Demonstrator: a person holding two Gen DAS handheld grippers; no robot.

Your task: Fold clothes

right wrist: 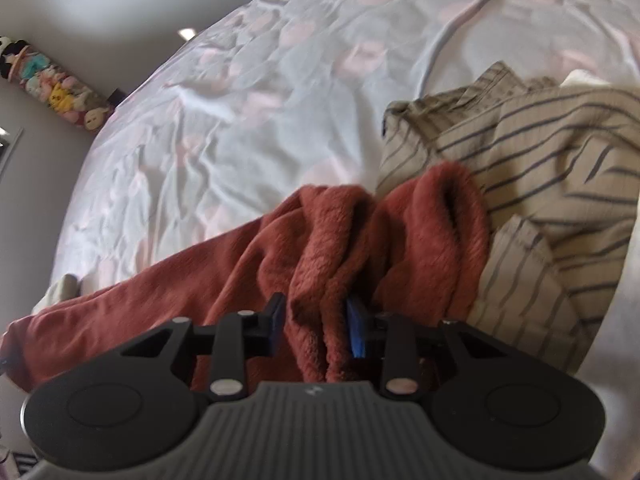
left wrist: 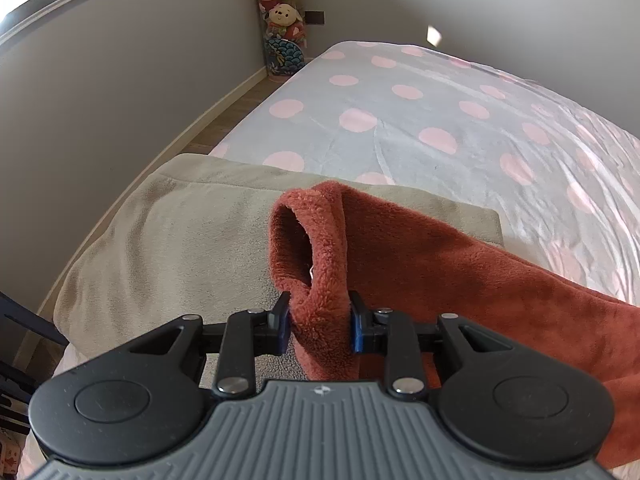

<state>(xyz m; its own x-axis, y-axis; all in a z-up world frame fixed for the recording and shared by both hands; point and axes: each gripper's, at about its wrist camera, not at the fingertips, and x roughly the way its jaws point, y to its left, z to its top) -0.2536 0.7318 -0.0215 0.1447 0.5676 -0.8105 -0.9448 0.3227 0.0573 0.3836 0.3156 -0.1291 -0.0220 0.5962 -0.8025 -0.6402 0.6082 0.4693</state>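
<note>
A rust-red fleece garment (left wrist: 440,256) stretches between my two grippers above the bed. My left gripper (left wrist: 320,320) is shut on one rolled edge of it, with an open cuff or hem showing above the fingers. My right gripper (right wrist: 316,324) is shut on a bunched fold of the same red fleece garment (right wrist: 224,256), which trails off to the left over the sheet. A beige striped shirt (right wrist: 540,184) lies crumpled on the bed to the right of my right gripper.
The bed (left wrist: 420,108) has a grey sheet with pink dots. A folded beige fleece blanket (left wrist: 172,240) lies at its near left corner. A tall tube of plush toys (left wrist: 282,16) stands in the room corner. A grey wall runs along the left.
</note>
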